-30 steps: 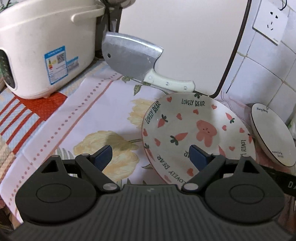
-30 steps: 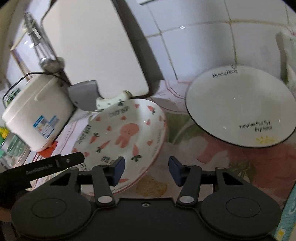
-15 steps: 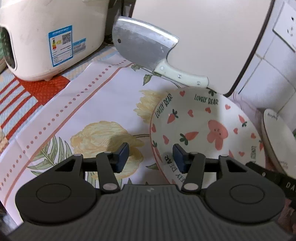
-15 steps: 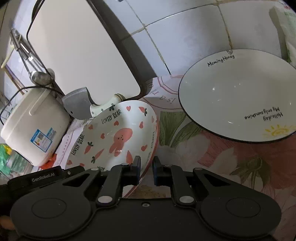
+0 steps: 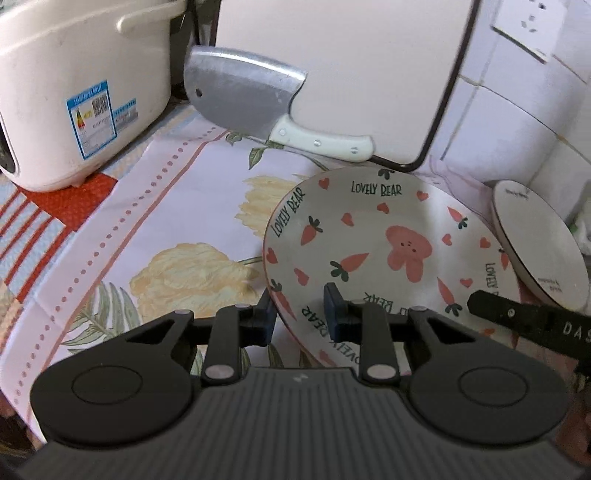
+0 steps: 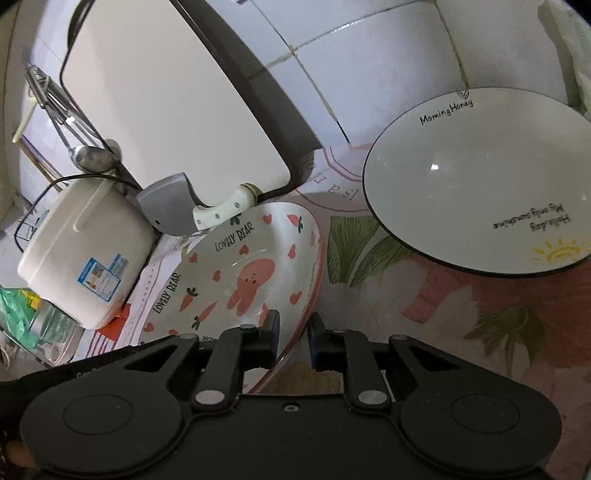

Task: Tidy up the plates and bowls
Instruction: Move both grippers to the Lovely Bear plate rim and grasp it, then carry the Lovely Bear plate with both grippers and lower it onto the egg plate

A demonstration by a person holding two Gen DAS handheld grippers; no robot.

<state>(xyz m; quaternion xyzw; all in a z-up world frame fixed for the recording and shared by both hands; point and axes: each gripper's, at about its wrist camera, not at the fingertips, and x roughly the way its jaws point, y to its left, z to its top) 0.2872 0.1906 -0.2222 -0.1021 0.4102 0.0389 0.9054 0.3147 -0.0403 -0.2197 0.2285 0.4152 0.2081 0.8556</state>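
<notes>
Basically, biggest item is the white cutting board (image 5: 343, 70), dark-rimmed, propped upright against the tiled wall (image 5: 517, 122) at the back of the counter; a wall socket (image 5: 532, 26) sits up right of it in the left wrist view. Next, the cream rice cooker (image 5: 70, 85) stands at far left on the floral tablecloth (image 5: 147, 221), blue label facing out. The black-rimmed white plate (image 6: 484, 181), printed "Morning Honey" with a small sun, lies on the cloth to the right, near the bear plate but apart from it. The bear plate (image 5: 388, 258), cream with a pink bear, carrots, hearts and "LOVELY BEAR" lettering, sits in the middle of the counter just in front of the cutting board; right wrist view shows it tilted, right edge raised off the cloth. A cleaver (image 5: 243, 99) with a white handle leans on the cutting board between rice cooker and bear plate. Metal utensils (image 6: 74, 122) hang by the wall above the rice cooker in the right wrist view. Left gripper (image 5: 297, 315) straddles the bear plate's near-left rim, one finger outside under the edge, the other inside on the face, jaws closed in on the rim. Right gripper (image 6: 291, 341) is clamped on the same plate's near-right rim, one finger inside, one outside, narrow gap filled by the rim. Right gripper's black body also pokes in at the right edge of the left wrist view.
</notes>
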